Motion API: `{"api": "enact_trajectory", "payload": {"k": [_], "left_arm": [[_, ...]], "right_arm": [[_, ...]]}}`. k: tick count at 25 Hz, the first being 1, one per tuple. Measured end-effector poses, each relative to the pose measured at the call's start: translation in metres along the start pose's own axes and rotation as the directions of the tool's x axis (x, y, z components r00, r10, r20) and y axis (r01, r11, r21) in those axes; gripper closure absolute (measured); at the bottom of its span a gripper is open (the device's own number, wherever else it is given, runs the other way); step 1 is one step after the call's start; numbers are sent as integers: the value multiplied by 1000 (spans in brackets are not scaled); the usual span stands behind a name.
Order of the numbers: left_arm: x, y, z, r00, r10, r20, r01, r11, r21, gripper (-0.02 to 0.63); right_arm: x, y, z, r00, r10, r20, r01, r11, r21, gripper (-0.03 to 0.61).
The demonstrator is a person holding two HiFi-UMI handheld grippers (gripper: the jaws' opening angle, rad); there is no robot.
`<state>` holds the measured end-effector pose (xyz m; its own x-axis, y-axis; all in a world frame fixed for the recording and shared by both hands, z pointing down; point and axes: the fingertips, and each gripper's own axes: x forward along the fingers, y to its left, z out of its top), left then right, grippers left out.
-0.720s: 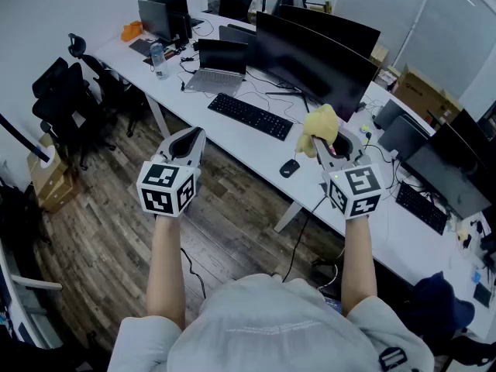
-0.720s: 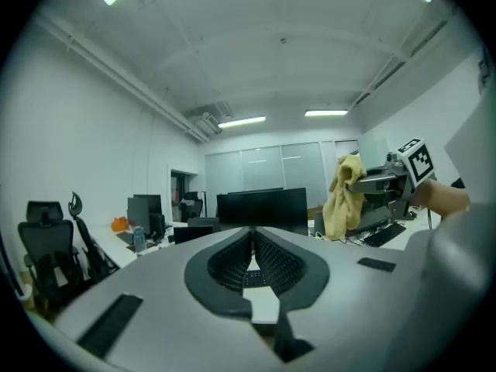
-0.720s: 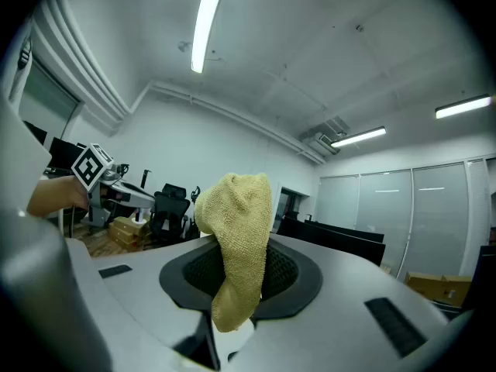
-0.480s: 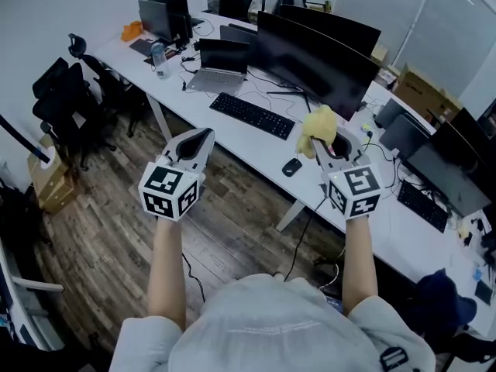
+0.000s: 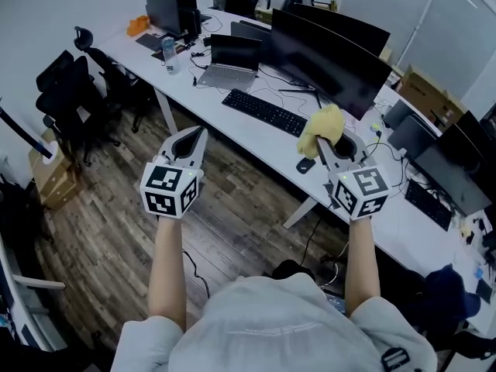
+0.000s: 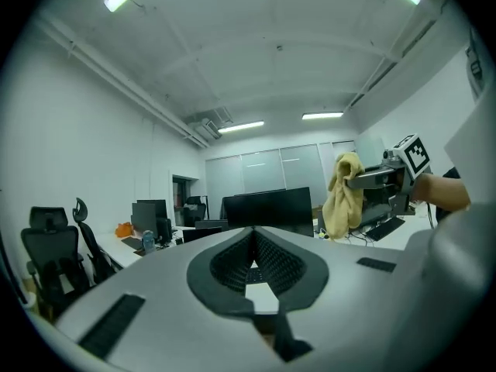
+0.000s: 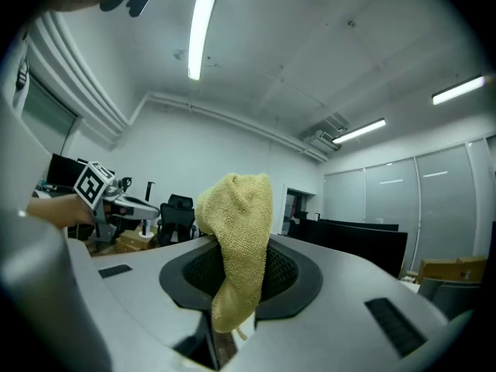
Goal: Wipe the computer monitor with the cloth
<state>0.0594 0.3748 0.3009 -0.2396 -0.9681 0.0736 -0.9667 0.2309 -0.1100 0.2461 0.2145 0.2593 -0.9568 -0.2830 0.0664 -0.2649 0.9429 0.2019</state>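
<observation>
A wide black curved monitor (image 5: 333, 56) stands on the long white desk (image 5: 232, 126), screen dark. My right gripper (image 5: 325, 147) is shut on a yellow cloth (image 5: 319, 128), held in the air just in front of the desk edge, below the monitor's right half. The same cloth (image 7: 236, 239) hangs between the jaws in the right gripper view. My left gripper (image 5: 188, 141) is shut and empty, hovering over the wooden floor left of the right one. In the left gripper view the monitor (image 6: 267, 208) sits straight ahead and the cloth (image 6: 342, 196) dangles at right.
A black keyboard (image 5: 266, 111), a mouse (image 5: 305, 165) and an open laptop (image 5: 229, 62) lie on the desk. A water bottle (image 5: 167, 55) and more screens sit at the far left end. Black office chairs (image 5: 70, 91) stand at left. Another desk with monitors (image 5: 449, 169) is at right.
Both grippers and the view have shifted slightly toward the desk; the right gripper with the cloth is a little nearer the monitor. The grip on the cloth is unchanged.
</observation>
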Motion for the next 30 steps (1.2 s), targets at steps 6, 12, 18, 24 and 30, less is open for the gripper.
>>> {"api": "enact_trajectory", "payload": {"k": [6,12,18,24,30], "left_arm": [[0,19,-5,1000,-13,24,13,1000,13,594],[32,33,-17,1000,-18,4,18,1000,14,594],[96,69,-24,1000,1,-23,0,1000,25,594],[192,106,-8,1000,-3,-26,4,999,46,594],[281,122,2,999,-22,-29,24,998,54,594]], "right_arm": [[23,15,1,999,34,-7,-34,999,10,465],[59,-1,-7,999,54,-3,-54,998,11,465],[132,-47,-25,999,52,-9,-52,997,50,466],[210,-111,-28,998,54,-14,-54,998,29,465],[270,-178,-35,999,45,-10,-45,999,31,466]]}}
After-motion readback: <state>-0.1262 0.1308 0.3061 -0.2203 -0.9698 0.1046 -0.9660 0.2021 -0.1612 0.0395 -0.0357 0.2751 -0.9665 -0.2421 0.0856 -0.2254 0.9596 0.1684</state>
